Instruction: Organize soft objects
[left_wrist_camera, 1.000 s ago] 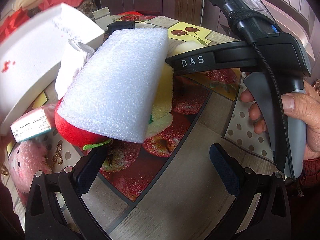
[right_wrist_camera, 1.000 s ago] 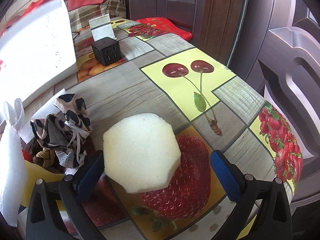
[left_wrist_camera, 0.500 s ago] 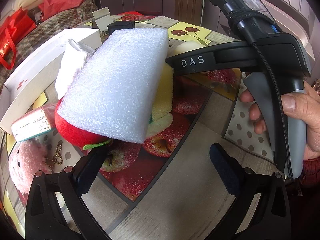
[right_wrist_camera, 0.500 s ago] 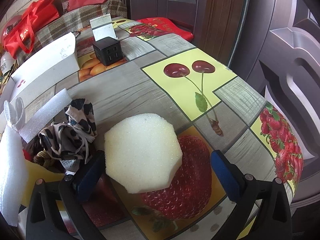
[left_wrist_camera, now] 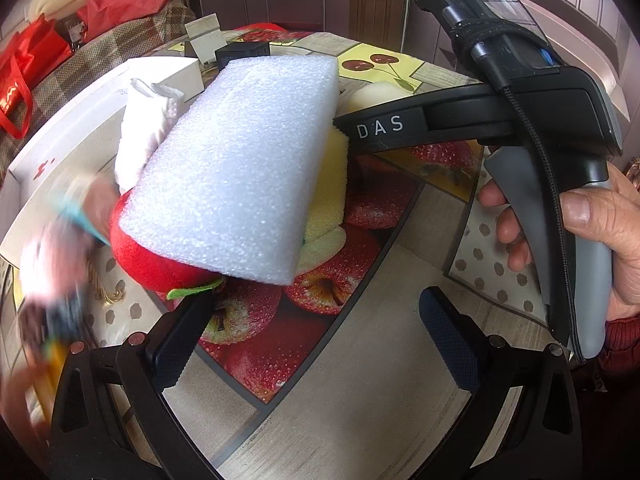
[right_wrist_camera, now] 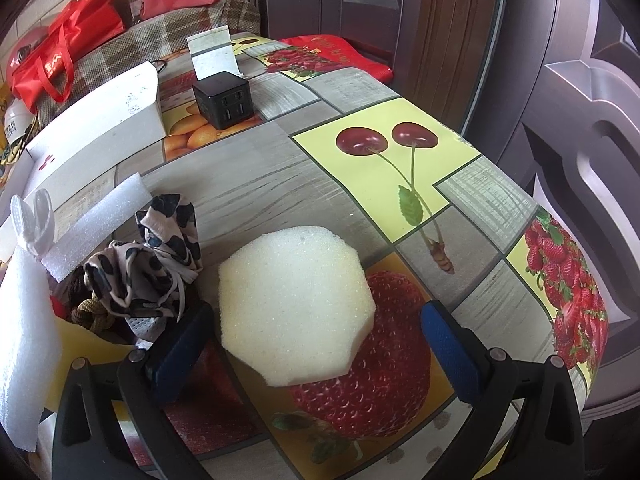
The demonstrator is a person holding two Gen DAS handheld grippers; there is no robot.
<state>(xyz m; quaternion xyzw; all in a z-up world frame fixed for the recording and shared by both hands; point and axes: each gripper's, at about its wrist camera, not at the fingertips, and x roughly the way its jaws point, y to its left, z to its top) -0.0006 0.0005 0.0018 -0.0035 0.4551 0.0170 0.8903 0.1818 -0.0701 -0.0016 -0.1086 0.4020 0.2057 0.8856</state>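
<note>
The tabletop (right_wrist_camera: 256,176) wears glossy oilcloth printed with fruit. Ahead of the left tongs (left_wrist_camera: 316,336), spread and empty, a pebbly white foam slab (left_wrist_camera: 240,168) leans tilted on a fuzzy red plush (left_wrist_camera: 156,260). Between the right tongs (right_wrist_camera: 316,344), also spread wide, sits a grainy cream sponge block (right_wrist_camera: 296,304) with cut corners, touching neither pad; a crumpled spotted cloth (right_wrist_camera: 156,268) lies just left.

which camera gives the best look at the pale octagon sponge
The right wrist view: the sponge lies whole on the table between the open fingers. In the left wrist view only a pale sliver shows behind the white foam block.
</note>
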